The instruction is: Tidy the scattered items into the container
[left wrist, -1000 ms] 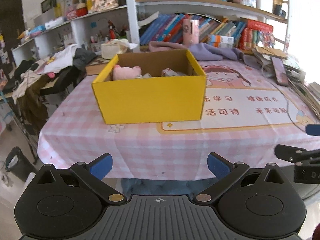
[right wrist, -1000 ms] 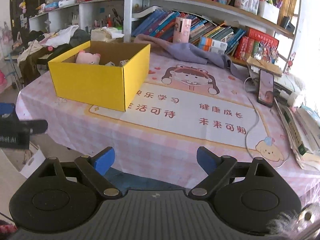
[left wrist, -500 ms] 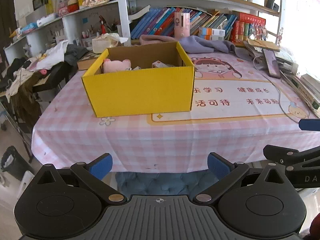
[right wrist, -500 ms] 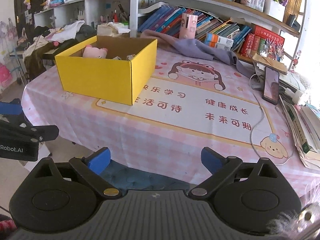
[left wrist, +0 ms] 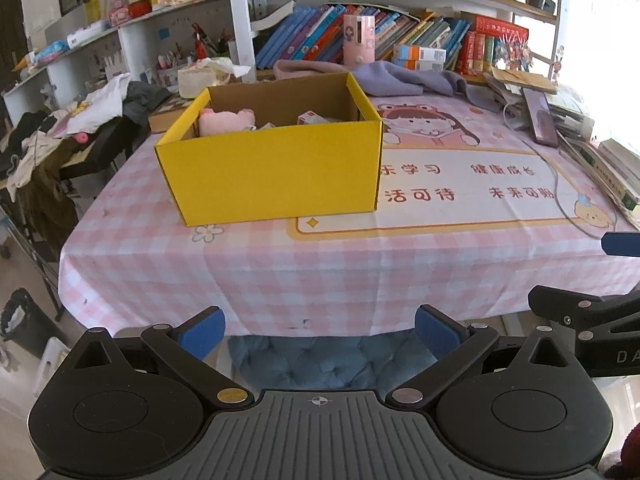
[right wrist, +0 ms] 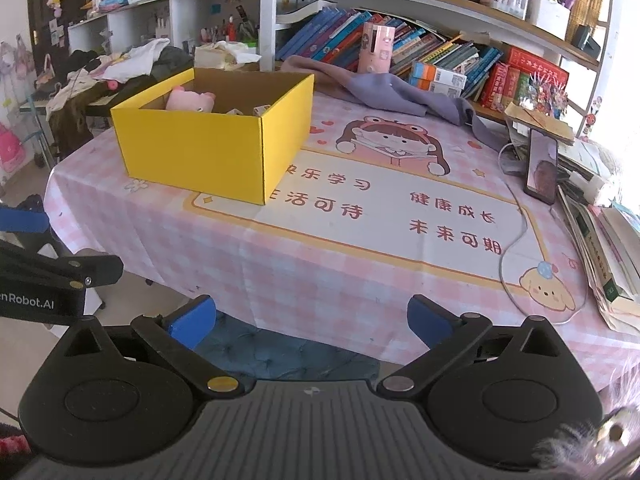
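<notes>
A yellow cardboard box (left wrist: 272, 172) stands on the pink checked tablecloth (left wrist: 320, 272); it also shows in the right wrist view (right wrist: 208, 152). Inside it lie a pink plush pig (left wrist: 226, 120) and small boxed items (left wrist: 314, 119); the pig also shows in the right wrist view (right wrist: 190, 100). My left gripper (left wrist: 318, 330) is open and empty, off the table's front edge. My right gripper (right wrist: 310, 318) is open and empty, also off the front edge, to the right of the left one.
A phone (right wrist: 542, 170) on a cable lies at the right. Stacked books (right wrist: 608, 256) sit at the right edge. A grey-purple cloth (right wrist: 384, 92) and pink cup (right wrist: 376, 48) are at the back by the bookshelf. A blue cushioned chair (left wrist: 328, 360) is below the edge.
Both grippers have drawn back from the table and box, which now look farther away. Both stay open and empty.
</notes>
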